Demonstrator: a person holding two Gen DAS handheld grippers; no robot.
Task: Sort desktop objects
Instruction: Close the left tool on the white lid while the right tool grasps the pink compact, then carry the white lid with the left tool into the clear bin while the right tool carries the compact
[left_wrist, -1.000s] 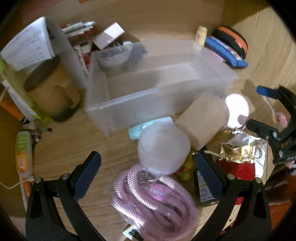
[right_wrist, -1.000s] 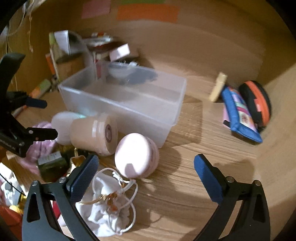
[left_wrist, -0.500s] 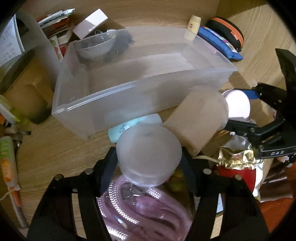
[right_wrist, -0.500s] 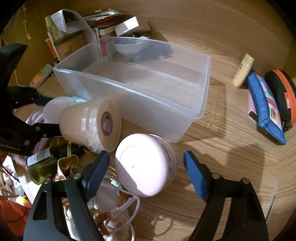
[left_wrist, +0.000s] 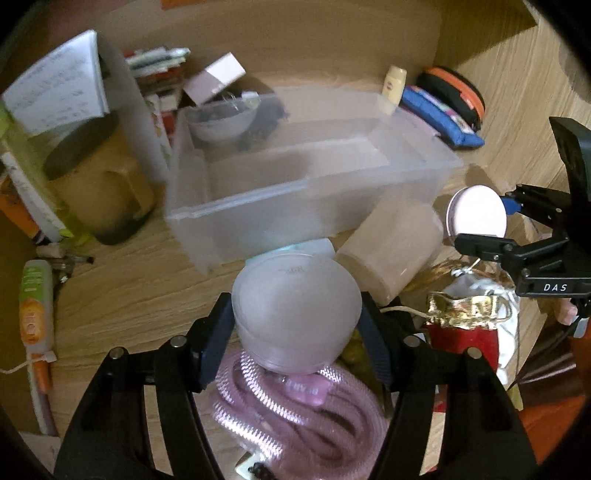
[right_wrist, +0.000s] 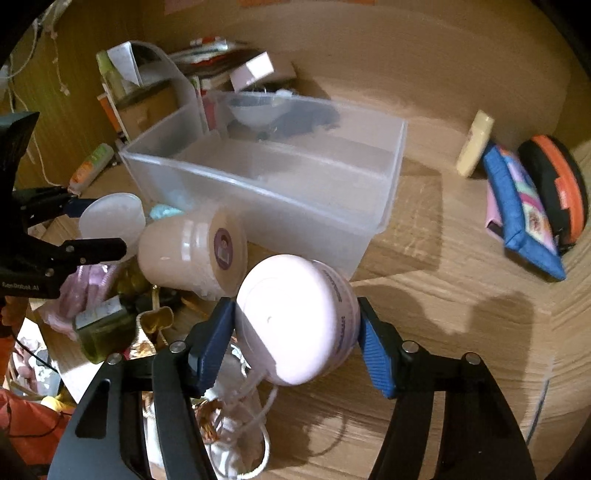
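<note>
Pinching smooth, stiff, likely light jars, your left gripper (left_wrist: 297, 325) squeezes the frosted jar (left_wrist: 295, 310) and your right gripper (right_wrist: 295, 339) the pink jar (right_wrist: 295, 317); keep the pads on their sides, bin (right_wrist: 236, 184) at 12 o'clock.

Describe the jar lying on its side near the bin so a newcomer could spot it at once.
Find the clear plastic bin in the middle of the desk. Just in front of its near wall lies the beige jar, tipped on its side, between the two held jars. Unlike the frosted jar and pink jar, no hand-held gripper grips it, and its lid carries a round purple sticker.
</note>
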